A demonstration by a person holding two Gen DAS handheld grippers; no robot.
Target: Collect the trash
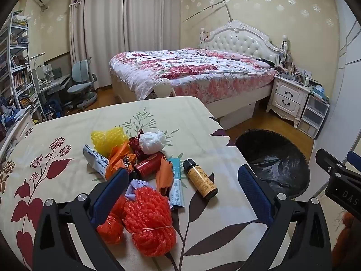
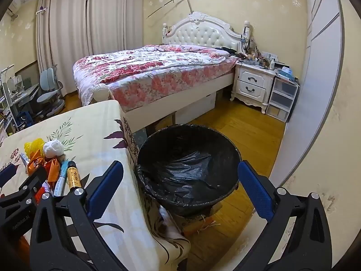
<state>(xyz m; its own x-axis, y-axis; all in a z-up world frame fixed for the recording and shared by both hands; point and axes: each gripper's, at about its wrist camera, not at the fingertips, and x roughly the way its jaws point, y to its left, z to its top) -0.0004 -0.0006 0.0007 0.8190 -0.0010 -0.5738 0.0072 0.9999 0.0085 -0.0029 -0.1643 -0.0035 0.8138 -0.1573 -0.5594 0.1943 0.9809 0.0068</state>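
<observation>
A heap of trash lies on the flower-print tablecloth (image 1: 67, 140): a yellow foam net (image 1: 108, 141), a white tissue ball (image 1: 151, 142), a red can (image 1: 150, 166), orange wrappers (image 1: 118, 160), a teal-and-white tube (image 1: 177, 180), a yellow bottle with a black cap (image 1: 200, 178) and an orange-red foam net (image 1: 149, 221). My left gripper (image 1: 182, 170) hovers open over the heap, holding nothing. A bin lined with a black bag (image 2: 187, 167) stands on the floor beside the table's right edge. My right gripper (image 2: 180, 166) hangs open and empty above the bin's near side.
A bed with a floral cover (image 1: 191, 72) stands behind the table. A white nightstand (image 2: 252, 85) and plastic drawers (image 2: 282, 99) are at the back right. A pale wardrobe wall (image 2: 320, 90) runs along the right. A desk chair (image 1: 82, 83) and bookshelf (image 1: 18, 67) are far left.
</observation>
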